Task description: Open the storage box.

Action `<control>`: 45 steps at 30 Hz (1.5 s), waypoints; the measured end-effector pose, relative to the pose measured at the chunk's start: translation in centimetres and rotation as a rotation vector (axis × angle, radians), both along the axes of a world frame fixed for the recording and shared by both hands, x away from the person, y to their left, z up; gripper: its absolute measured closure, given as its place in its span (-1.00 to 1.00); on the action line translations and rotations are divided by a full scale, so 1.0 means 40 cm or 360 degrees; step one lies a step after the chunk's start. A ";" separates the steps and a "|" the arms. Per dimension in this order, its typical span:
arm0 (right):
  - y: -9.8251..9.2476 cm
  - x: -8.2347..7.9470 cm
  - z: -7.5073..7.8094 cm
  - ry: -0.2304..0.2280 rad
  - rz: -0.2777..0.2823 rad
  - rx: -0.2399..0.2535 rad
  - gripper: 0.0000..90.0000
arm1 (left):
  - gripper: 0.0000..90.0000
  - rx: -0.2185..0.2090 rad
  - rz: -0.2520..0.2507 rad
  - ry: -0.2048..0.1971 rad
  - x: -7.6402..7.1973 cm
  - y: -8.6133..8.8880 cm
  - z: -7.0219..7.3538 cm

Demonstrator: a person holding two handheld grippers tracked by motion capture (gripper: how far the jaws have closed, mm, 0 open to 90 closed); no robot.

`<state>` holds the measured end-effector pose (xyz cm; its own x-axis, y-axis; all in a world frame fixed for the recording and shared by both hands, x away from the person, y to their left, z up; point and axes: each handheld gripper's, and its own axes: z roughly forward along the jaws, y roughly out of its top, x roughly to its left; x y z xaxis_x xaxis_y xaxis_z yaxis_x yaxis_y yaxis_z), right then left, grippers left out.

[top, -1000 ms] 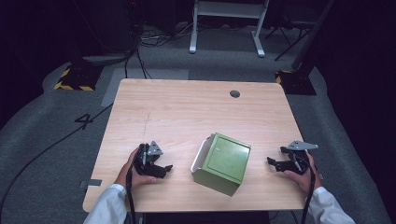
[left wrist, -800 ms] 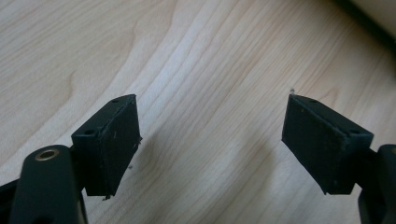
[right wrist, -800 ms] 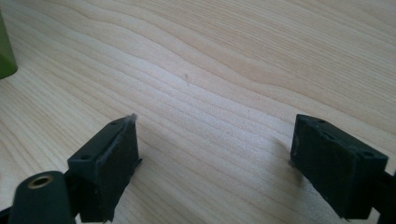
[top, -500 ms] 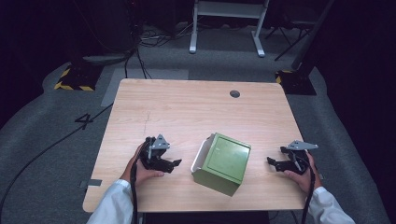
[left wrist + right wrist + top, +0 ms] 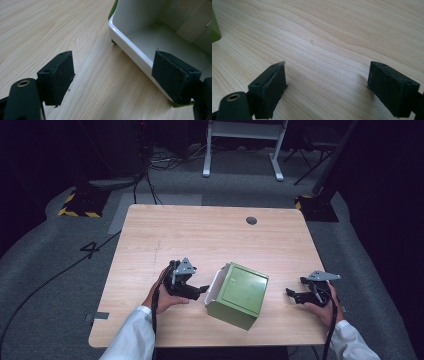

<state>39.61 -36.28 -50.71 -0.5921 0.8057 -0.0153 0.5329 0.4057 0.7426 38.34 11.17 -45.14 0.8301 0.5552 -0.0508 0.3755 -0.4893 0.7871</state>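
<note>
A green box (image 5: 239, 294) with a white inside lies tipped on its side near the front of the wooden table (image 5: 200, 235), its opening facing left. My left gripper (image 5: 201, 290) is held just left of that opening and stands open, with nothing between its pads. In the left gripper view the box's white rim and inside (image 5: 160, 37) are close ahead, and the left gripper (image 5: 112, 72) has its right pad (image 5: 175, 75) in front of the rim. My right gripper (image 5: 291, 295) rests open to the right of the box. In the right gripper view the right gripper (image 5: 327, 82) has bare tabletop between its pads, and a corner of the green box (image 5: 215, 30) shows at the left edge.
A round cable hole (image 5: 251, 220) sits near the table's far right. Beyond the table are grey floor, cables, a white metal frame (image 5: 245, 135) and a yellow-and-black striped block (image 5: 80, 205). The table's front edge is close under both forearms.
My left gripper has moved right toward the box's opening and risen a little, jaws unchanged. The right gripper and the box have stayed where they were.
</note>
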 end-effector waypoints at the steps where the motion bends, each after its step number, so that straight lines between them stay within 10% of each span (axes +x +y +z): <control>1: 0.000 0.000 0.000 0.0000 0.0000 0.0000 -0.67 | -0.59 -0.0006 -0.0008 0.0003 0.002 -0.004 0.001; 19: 0.001 0.000 0.000 0.0001 -0.0004 0.0000 -0.67 | -0.62 0.0071 -0.0049 0.0080 0.029 -0.070 -0.042; 25: 0.001 0.000 0.000 0.0001 -0.0004 0.0000 -0.67 | -0.40 0.0171 -0.0023 0.0115 0.034 -0.086 -0.060; 45: 0.001 0.000 0.000 0.0001 -0.0003 -0.0001 -0.67 | 0.03 0.0171 -0.0032 0.0131 0.038 -0.045 -0.069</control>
